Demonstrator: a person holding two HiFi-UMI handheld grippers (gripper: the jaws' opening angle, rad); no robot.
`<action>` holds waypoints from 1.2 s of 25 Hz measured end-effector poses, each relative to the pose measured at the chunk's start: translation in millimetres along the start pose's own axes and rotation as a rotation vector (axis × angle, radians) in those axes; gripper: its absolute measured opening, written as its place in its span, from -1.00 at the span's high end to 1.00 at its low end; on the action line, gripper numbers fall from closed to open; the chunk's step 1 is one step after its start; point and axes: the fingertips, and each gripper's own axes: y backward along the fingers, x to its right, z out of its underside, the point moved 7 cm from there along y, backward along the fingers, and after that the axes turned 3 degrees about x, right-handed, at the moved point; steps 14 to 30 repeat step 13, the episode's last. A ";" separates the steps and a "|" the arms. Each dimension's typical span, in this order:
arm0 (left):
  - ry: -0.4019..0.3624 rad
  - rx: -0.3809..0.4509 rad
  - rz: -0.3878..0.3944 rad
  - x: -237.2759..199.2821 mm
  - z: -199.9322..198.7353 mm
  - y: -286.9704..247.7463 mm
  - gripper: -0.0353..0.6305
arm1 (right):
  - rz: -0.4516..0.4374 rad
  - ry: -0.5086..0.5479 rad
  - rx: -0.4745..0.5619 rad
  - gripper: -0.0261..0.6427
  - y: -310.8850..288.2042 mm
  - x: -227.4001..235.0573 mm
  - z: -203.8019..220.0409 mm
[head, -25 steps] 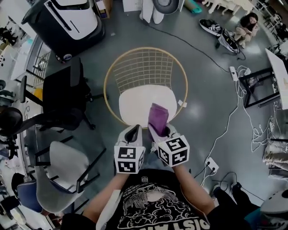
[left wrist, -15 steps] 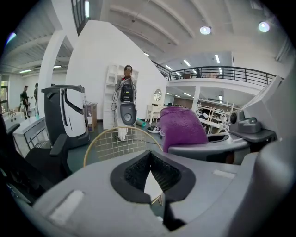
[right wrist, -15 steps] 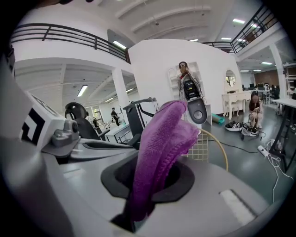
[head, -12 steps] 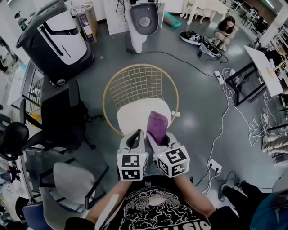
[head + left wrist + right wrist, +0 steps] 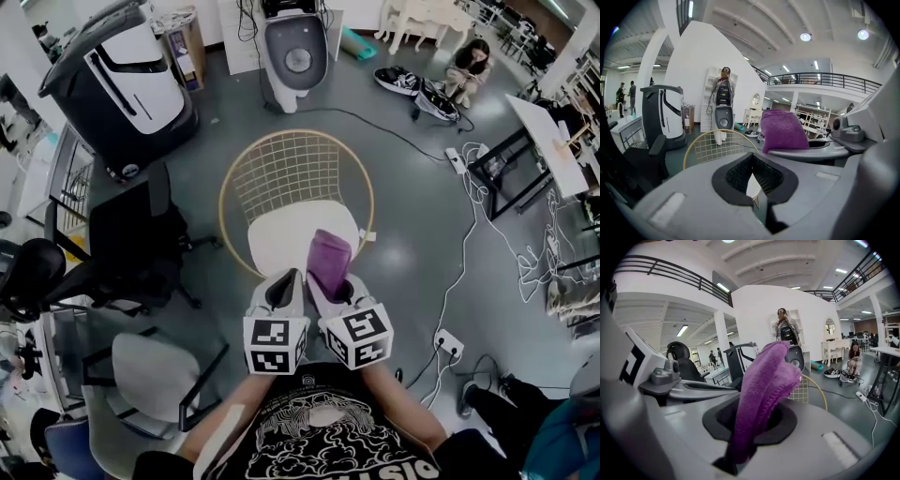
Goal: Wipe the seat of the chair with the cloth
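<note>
Right claw (image 5: 330, 283) clamped on purple cloth (image 5: 328, 259) over chair seat's (image 5: 281, 234) 5 o'clock edge; left claw (image 5: 280, 287) closed, empty. Wiping seemingly unstarted.

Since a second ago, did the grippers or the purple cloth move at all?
Hardly. Only the head camera shifted a little, so the chair sits slightly lower in its view. The right gripper stays shut on the purple cloth, held over the front of the white seat. The left gripper stays shut and empty beside it. No wiping stroke shows.
</note>
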 end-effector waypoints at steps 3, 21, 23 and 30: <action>0.002 0.008 0.002 1.0 1.0 2.7 0.90 | 0.002 -0.001 0.001 0.74 1.5 -1.7 1.9; 0.004 0.003 0.006 2.6 2.4 7.3 0.90 | 0.000 -0.008 -0.002 0.74 2.5 -4.1 2.7; 0.004 0.003 0.006 2.6 2.4 7.3 0.90 | 0.000 -0.008 -0.002 0.74 2.5 -4.1 2.7; 0.004 0.003 0.006 2.6 2.4 7.3 0.90 | 0.000 -0.008 -0.002 0.74 2.5 -4.1 2.7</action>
